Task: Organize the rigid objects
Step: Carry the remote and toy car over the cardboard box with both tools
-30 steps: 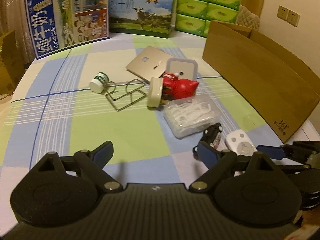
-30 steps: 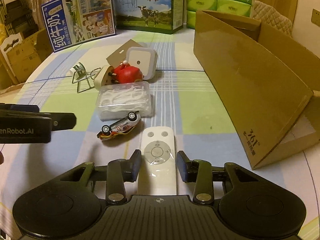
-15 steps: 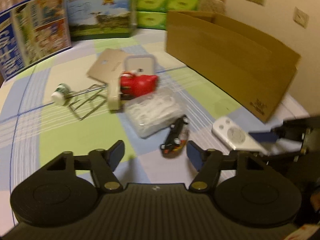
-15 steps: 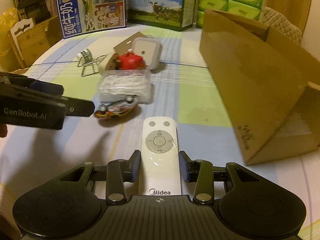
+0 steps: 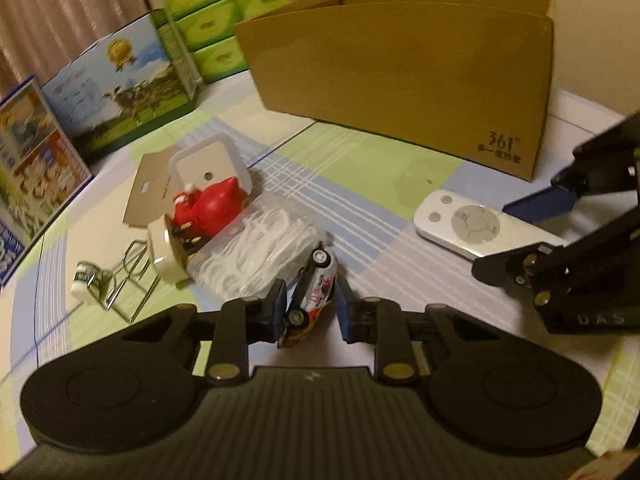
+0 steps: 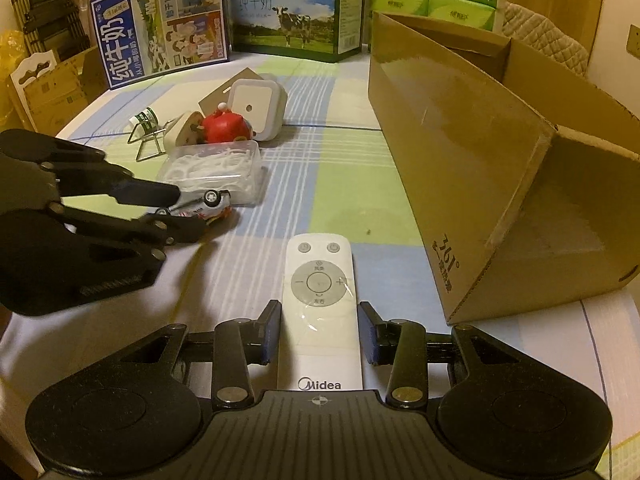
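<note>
Inside clear plastic box (image 6: 214, 170), floss picks (image 6: 208, 166)

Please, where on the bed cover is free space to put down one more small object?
Bare cover lies between the white remote, the cardboard box and the floss-pick box. It is crowded around the red toy, night light and wire stand.

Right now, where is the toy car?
The toy car lies on its side between the open left gripper's fingers, against the clear box of floss picks, left of the white remote.
</note>
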The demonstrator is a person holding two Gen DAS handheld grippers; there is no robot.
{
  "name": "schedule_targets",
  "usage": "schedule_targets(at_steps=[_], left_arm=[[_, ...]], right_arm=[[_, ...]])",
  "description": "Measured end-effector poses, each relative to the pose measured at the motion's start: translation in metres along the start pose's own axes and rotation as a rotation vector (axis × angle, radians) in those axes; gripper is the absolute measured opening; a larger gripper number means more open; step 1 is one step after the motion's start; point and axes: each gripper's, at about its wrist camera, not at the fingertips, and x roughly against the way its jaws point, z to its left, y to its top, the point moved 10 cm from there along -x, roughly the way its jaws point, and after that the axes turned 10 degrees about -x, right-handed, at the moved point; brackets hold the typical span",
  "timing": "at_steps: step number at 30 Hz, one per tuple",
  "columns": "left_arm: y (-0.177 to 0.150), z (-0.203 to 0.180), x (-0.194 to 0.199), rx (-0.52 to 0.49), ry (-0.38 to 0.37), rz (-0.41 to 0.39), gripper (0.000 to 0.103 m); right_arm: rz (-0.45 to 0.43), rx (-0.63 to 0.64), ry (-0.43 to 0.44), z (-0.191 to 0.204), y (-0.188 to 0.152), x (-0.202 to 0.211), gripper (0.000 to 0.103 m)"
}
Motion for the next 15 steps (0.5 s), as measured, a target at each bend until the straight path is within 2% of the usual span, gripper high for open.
schedule_targets(at_steps=[9,12,15], left_arm=[[-0.0002,-0.0079,-0.0051,-0.091,0.027,0.015,0.020],[0.0005,-0.0064,-0.0055,-0.074,0.025,0.022,0.019],[0.0014,-0.0026,-0.0009,-0.011,0.019,0.017,0.019]], right_arm=[[-0.006,0.002,0.002,0.0006,0.0004,-0.0012,0.037],[-0.005,0.000,0.003,0.0004,0.0008,-0.0011,0.037],[-0.008,-0.006,0.006,0.0005,0.0014,0.0005,0.037]])
